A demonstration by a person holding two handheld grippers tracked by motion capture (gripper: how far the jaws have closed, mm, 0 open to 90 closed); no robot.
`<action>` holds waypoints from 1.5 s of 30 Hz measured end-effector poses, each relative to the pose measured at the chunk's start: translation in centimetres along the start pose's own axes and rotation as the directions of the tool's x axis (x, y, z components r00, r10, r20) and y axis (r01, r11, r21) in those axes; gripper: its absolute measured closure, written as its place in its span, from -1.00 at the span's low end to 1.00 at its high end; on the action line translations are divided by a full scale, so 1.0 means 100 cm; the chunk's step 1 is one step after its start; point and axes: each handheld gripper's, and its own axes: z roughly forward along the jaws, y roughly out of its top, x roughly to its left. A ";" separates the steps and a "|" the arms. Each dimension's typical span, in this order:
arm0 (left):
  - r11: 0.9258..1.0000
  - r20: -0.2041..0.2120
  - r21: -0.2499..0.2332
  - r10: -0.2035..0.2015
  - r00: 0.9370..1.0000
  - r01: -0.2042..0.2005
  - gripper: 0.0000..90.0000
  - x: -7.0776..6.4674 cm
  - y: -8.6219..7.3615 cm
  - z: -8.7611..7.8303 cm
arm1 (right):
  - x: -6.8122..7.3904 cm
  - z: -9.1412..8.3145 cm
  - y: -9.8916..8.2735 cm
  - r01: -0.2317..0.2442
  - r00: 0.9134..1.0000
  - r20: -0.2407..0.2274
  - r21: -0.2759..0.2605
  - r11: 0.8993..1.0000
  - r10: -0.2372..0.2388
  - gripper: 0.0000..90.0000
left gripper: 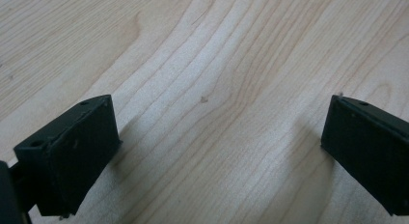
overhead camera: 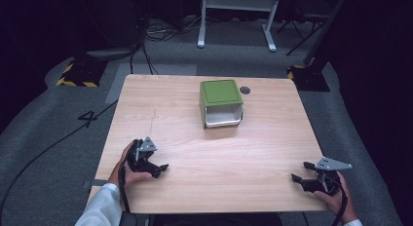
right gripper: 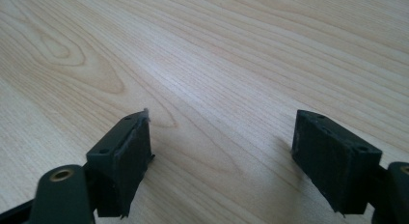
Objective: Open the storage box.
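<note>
A green box (overhead camera: 220,92) stands at the back middle of the wooden table (overhead camera: 195,187); a white inner tray (overhead camera: 224,118) shows at its near side. My left gripper (overhead camera: 157,167) rests low over the table's near left, held by a hand with a white sleeve. Its jaws stand open over bare wood in the left gripper view (left gripper: 222,113), nothing between them. My right gripper (overhead camera: 301,171) sits at the near right corner, jaws pointing left. It is open too, with bare wood between its fingers in the right gripper view (right gripper: 222,132). Both grippers are far from the box.
A small dark round spot (overhead camera: 245,90) lies on the table just right of the box. Beyond the table, cables run over the grey floor, a white frame (overhead camera: 237,19) stands behind, and yellow-black striped bases (overhead camera: 77,76) flank the far corners.
</note>
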 end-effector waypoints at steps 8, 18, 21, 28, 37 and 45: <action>0.998 0.044 0.013 0.054 0.998 -0.054 -0.44 -0.011 0.017 0.003 | 0.000 0.000 0.000 0.002 1.000 -0.001 0.002 1.000 -0.002 -0.52; 0.989 0.097 -0.077 0.134 0.986 -0.127 -0.45 -0.035 0.058 0.005 | 0.000 0.000 0.000 0.000 1.000 0.003 0.001 1.000 0.000 -0.53; 0.984 0.109 -0.104 0.157 0.982 -0.146 -0.45 -0.042 0.074 0.007 | 0.000 -0.001 0.000 0.000 1.000 0.003 0.000 1.000 0.000 -0.52; 0.969 0.104 -0.155 0.211 0.972 -0.194 -0.43 -0.055 0.103 0.011 | 0.000 -0.001 0.000 -0.001 1.000 0.003 0.000 1.000 0.001 -0.52; 0.949 0.134 -0.247 0.236 0.962 -0.198 -0.43 -0.065 0.144 0.015 | 0.000 -0.001 0.000 0.000 1.000 0.003 0.000 1.000 0.000 -0.52; 0.937 0.121 -0.238 0.290 0.949 -0.256 -0.38 -0.073 0.171 0.034 | 0.000 -0.001 0.000 -0.001 1.000 0.003 0.001 1.000 0.001 -0.52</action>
